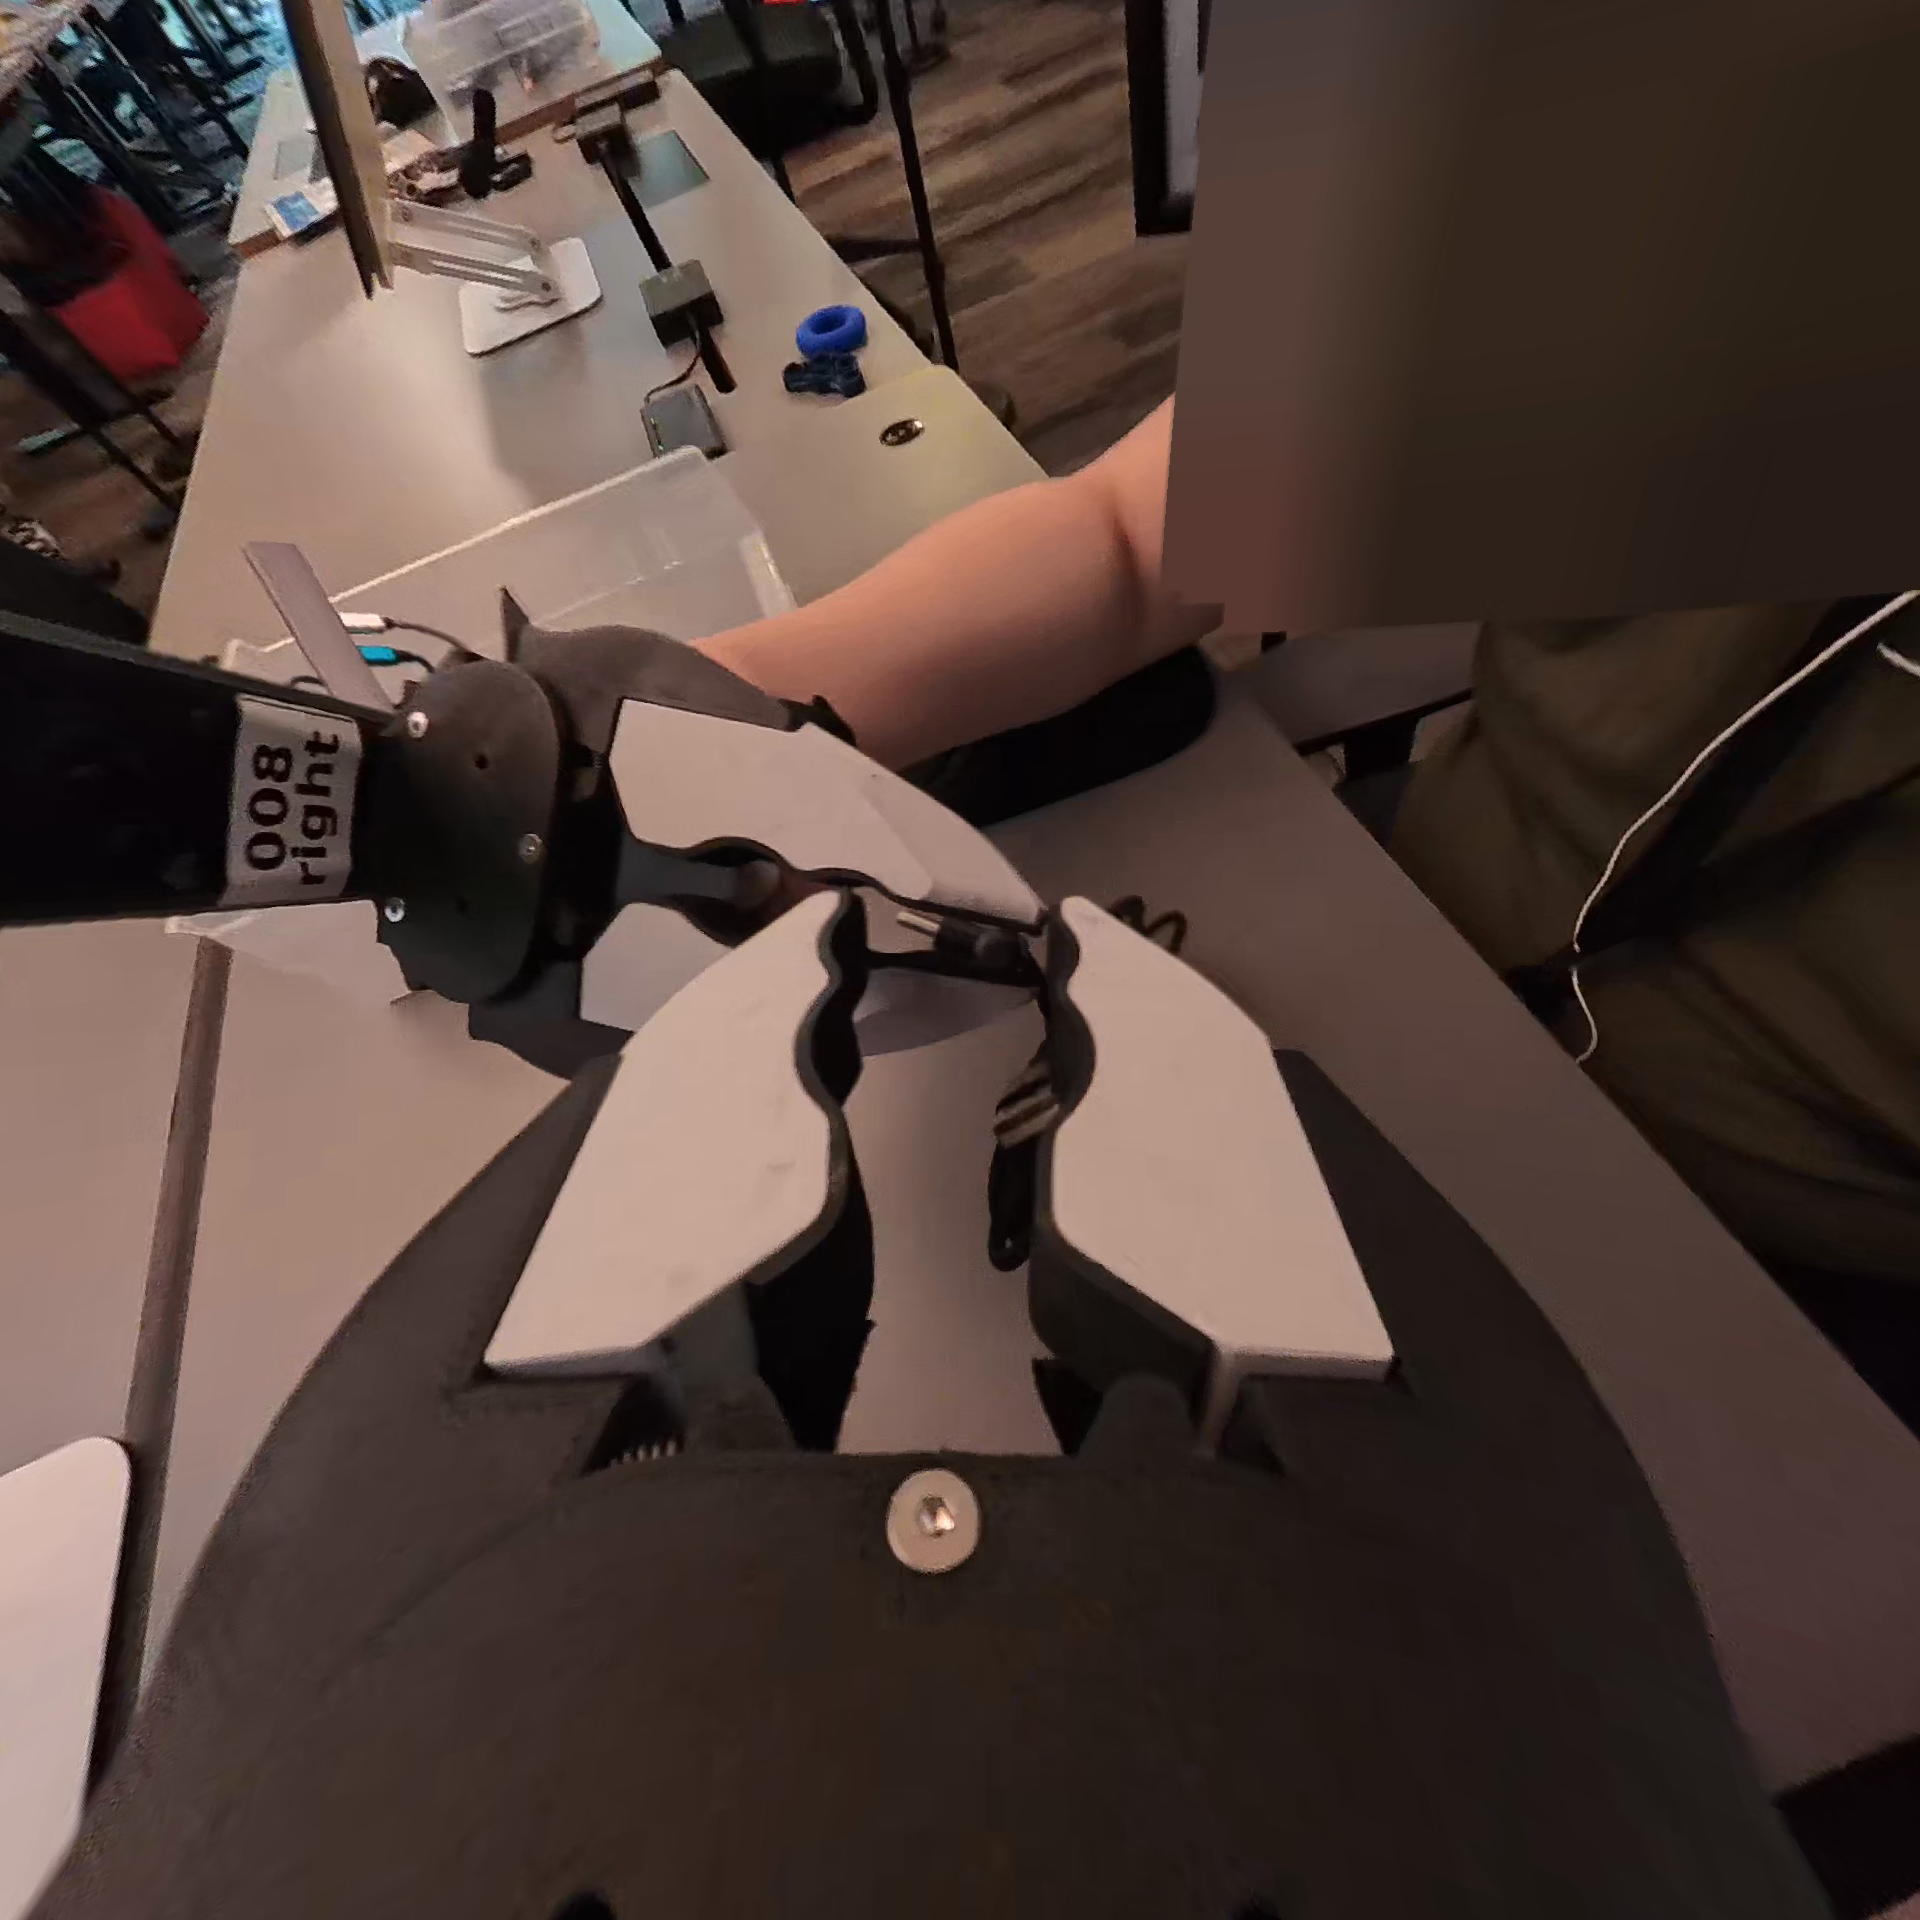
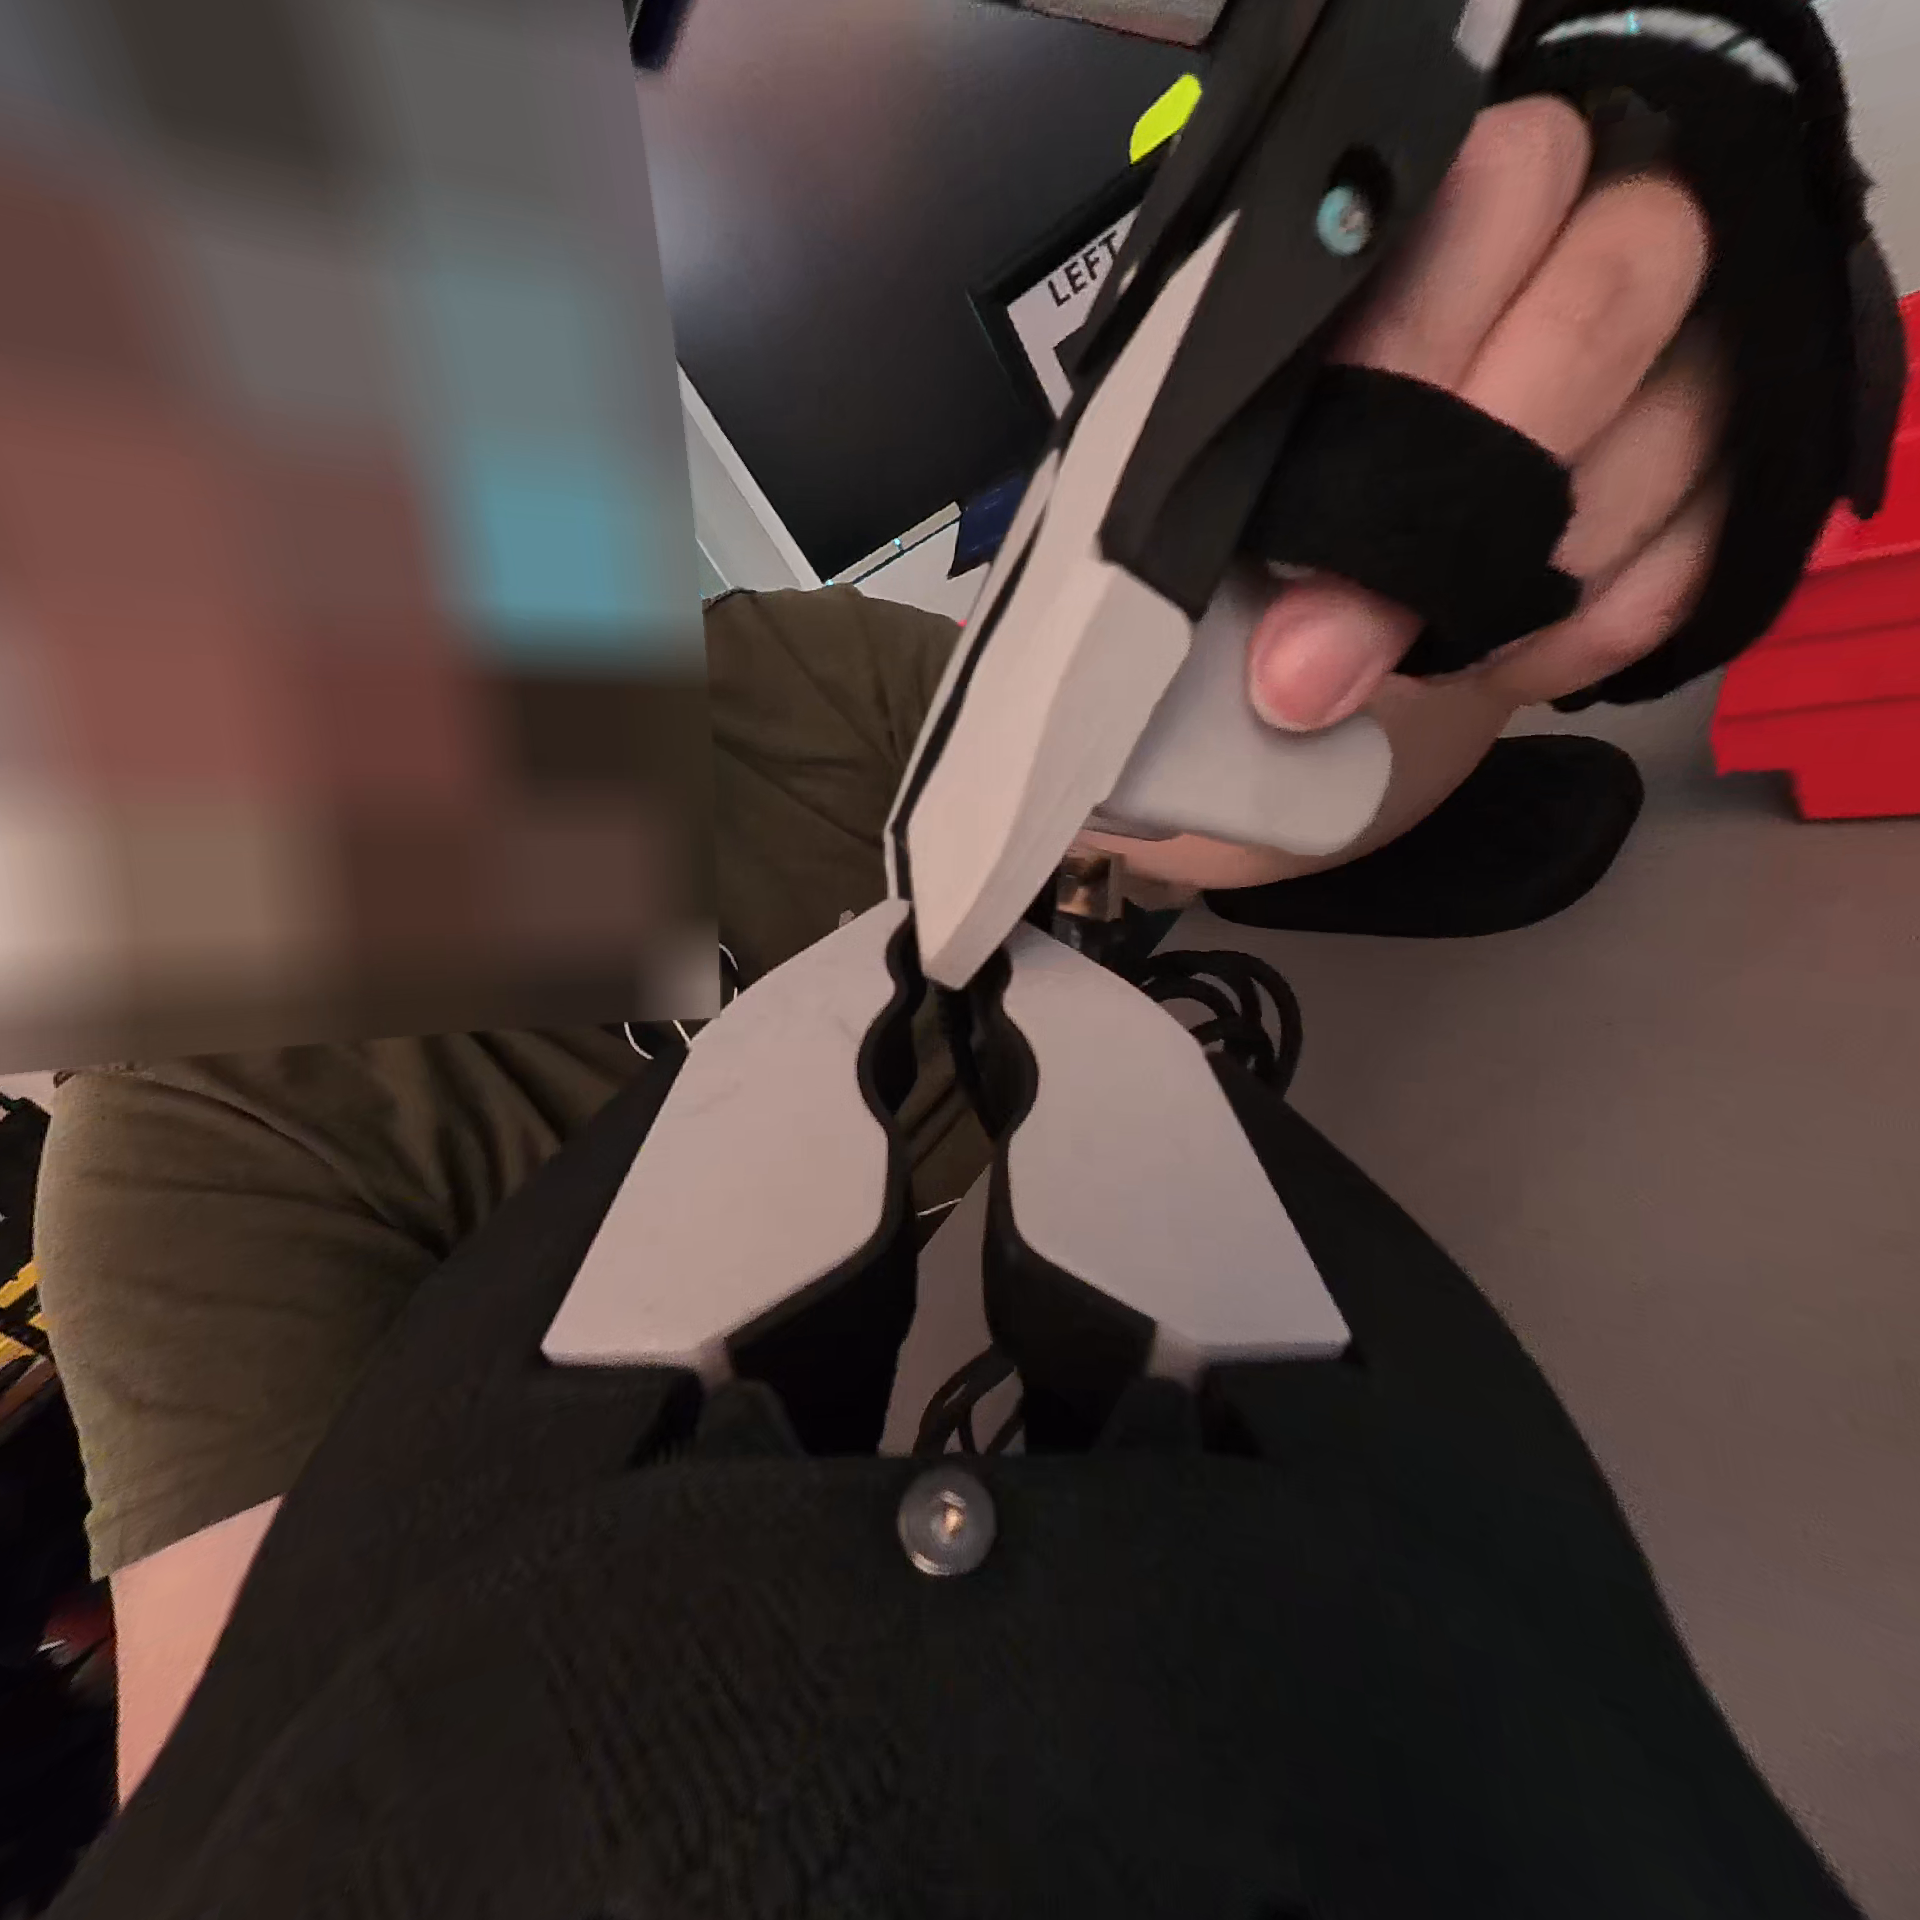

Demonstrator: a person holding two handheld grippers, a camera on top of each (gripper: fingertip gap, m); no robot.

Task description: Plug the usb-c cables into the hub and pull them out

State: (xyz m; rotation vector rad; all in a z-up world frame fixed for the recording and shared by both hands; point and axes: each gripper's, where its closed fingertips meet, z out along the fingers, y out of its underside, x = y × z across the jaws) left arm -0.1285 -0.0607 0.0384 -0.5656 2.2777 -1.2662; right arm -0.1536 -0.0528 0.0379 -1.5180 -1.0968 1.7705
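Cable point(image 1: 940, 930): thin, light, bendy; plug end small, hard, easy slipping. Right gripper point(image 1: 1023, 914) fingers pinching plug. Left gripper point(image 1: 951, 925) fingers sitting partly open around it. Best grabbing hard plug, not cord.

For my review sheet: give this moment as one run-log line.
left gripper: open around black usb-c cable plug | right gripper: shut on the same cable | position: above grey table | hub: not identifiable

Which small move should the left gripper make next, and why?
Probably close the left gripper on the plug: its fingers stand open around it, while the right gripper pinches the black cable just behind.
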